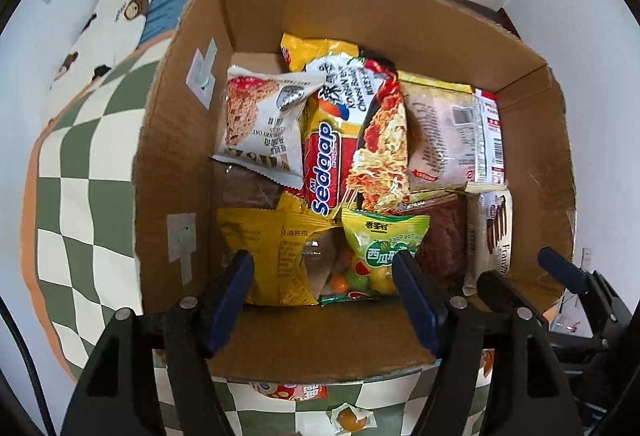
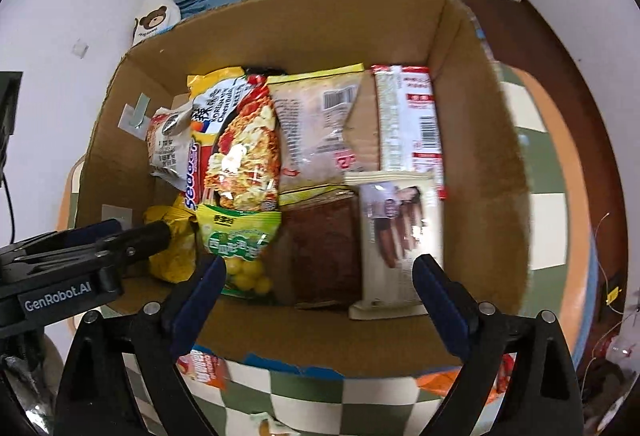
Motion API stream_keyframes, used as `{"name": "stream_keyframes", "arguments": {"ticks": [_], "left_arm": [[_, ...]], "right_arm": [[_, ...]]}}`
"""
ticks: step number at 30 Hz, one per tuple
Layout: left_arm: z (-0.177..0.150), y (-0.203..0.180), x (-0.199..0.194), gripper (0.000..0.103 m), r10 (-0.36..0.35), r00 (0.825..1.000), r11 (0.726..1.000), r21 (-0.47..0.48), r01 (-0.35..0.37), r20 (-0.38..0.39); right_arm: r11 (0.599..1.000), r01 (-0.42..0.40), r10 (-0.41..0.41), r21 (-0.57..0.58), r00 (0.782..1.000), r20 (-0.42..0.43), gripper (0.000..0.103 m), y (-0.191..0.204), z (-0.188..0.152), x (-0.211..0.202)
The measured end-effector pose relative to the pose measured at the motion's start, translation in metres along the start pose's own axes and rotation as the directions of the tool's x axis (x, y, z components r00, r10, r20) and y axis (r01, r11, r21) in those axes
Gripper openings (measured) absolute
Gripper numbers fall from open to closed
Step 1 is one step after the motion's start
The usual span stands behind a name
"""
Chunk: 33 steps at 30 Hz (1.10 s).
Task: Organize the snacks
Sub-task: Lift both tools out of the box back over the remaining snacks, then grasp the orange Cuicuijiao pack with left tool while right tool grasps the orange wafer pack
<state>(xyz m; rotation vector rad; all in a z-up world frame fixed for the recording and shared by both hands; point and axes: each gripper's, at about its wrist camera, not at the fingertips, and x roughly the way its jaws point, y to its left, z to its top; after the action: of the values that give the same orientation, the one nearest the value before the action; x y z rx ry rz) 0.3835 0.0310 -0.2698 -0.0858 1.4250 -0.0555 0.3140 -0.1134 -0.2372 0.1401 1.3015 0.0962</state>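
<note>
Your surface here is a table with a green-and-white checkered cloth (image 1: 76,196), orange trim round the edge. The cardboard box (image 1: 180,140) sits right on it. By the box's near wall you've got an orange snack packet (image 2: 202,366) and a small wrapped candy (image 1: 352,421) lying on the cloth.

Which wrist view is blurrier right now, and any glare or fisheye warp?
Right wrist view: motion smear on the cream snack pack and the cardboard box wall. Left wrist view: sharp, small glare on the oat biscuit packet. Both views: box edges bowed, corners vignetted black.
</note>
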Motion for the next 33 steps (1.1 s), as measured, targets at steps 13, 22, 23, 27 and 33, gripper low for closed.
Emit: {"name": "stream_keyframes", "arguments": {"ticks": [13, 22, 23, 27, 33], "left_arm": [[-0.038, -0.008, -0.069, 0.070, 0.052, 0.969, 0.997, 0.046, -0.065, 0.243], [-0.082, -0.012, -0.118, 0.070, 0.038, 0.931, 0.997, 0.047, -0.059, 0.363], [-0.089, -0.013, -0.124, 0.070, 0.035, 0.926, 0.997, 0.048, -0.057, 0.375], [-0.105, -0.013, -0.139, 0.070, 0.020, 0.918, 0.998, 0.042, -0.040, 0.397], [-0.119, 0.000, -0.136, 0.070, 0.044, 0.920, 0.998, 0.016, -0.055, 0.389]], "right_arm": [[0.997, 0.072, -0.068, -0.012, 0.978, 0.197, 0.097, -0.008, -0.018, -0.078], [0.990, 0.123, -0.095, -0.065, 0.939, 0.331, 0.099, 0.007, -0.054, -0.138], [0.991, 0.118, -0.089, -0.066, 0.936, 0.339, 0.099, 0.008, -0.059, -0.143], [0.995, 0.086, -0.061, -0.058, 0.935, 0.348, 0.099, 0.011, -0.076, -0.160], [0.998, 0.050, -0.037, -0.027, 0.939, 0.341, 0.099, 0.001, -0.094, -0.165]]}}
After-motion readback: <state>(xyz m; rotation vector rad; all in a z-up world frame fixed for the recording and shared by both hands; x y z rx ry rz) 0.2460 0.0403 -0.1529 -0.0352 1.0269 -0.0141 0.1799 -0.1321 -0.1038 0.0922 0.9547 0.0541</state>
